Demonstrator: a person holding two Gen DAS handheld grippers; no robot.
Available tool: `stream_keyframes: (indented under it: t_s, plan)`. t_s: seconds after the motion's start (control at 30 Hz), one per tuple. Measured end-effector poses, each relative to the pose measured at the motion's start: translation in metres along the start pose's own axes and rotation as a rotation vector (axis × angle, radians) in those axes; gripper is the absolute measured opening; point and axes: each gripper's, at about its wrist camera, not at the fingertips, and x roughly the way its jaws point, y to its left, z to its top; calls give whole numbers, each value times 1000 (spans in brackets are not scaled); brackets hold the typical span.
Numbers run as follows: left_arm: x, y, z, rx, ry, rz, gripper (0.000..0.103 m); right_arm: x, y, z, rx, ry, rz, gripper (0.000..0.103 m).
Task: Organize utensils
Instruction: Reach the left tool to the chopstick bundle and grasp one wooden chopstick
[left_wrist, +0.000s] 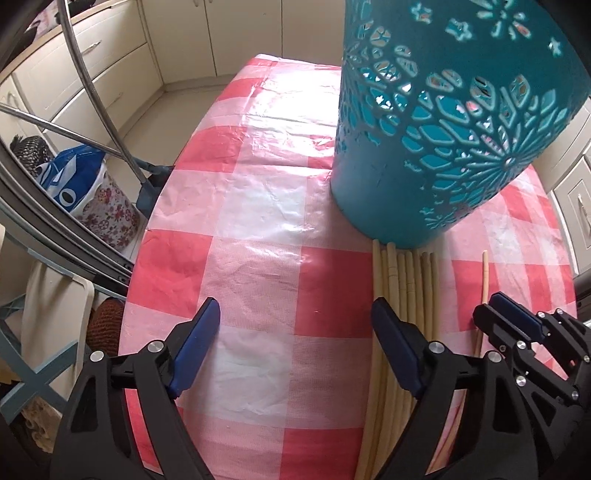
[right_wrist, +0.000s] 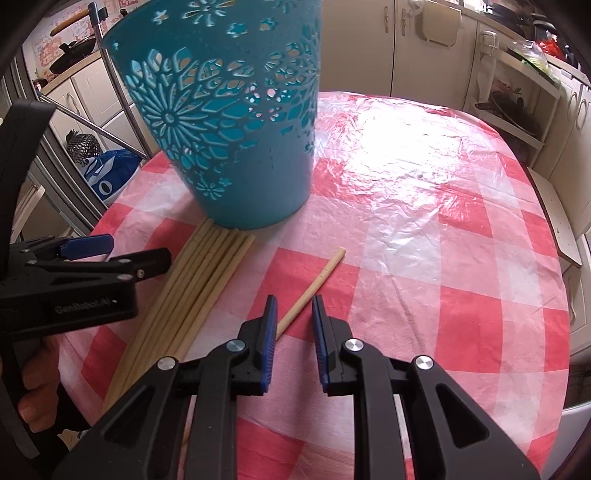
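Right gripper (right_wrist: 291, 321), released, straddles the stray chopstick (right_wrist: 314, 286) I aim to grasp; left gripper (left_wrist: 295, 325) hangs unclenched beside the bundle (right_wrist: 199, 273).

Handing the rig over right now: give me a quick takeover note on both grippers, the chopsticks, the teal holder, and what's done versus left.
Left gripper: open, empty, low over the tablecloth, beside the chopstick bundle.
Right gripper: open with a narrow gap, empty, its tips at the near end of the single chopstick.
Teal holder: upright on the table, with the bundle's far ends against its base. No chopsticks show through its cut-outs.
Done: nothing loaded that I can see.
Left: probably grip the single chopstick, drop it in the holder, then move the bundle.
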Motion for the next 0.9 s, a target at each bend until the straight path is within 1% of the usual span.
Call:
stream_keyframes:
  t_s: [0.17,0.3,0.4,0.5,0.6,0.67,0.7,0.77,0.83,0.87,0.9]
  plan:
    - [-6,-6,-3,15,-15,-11,80,0,2,0,2,-2,-1,20]
    - [-1,-10,-5,25,0,2,80,0,4,-1,-12,-5,-12,20]
    - [-1,-9,-5,25,-8,16,80,2,5,1,-17,-7,-16,20]
    - [2,-9,-4,42,-3,49,73,4,7,4,-24,-7,-22,20]
    - [1,-11,-3,57,-6,46,69,6,8,6,-43,-1,-19,20]
    - [0,-13,-2,69,-9,36,64,6,9,6,-62,4,-9,19]
    - [0,-14,-1,74,-10,36,61,6,7,7,-71,11,11,17]
    - [-1,-16,0,88,-14,22,50,7,3,8,-75,23,39,17]
    - [-2,-19,2,104,-15,17,37,7,-3,9,-72,28,42,15]
    - [-2,-21,3,112,-16,13,33,7,-5,10,-74,30,39,15]
    - [-2,-21,3,116,-23,-8,23,7,-6,10,-78,32,45,14]
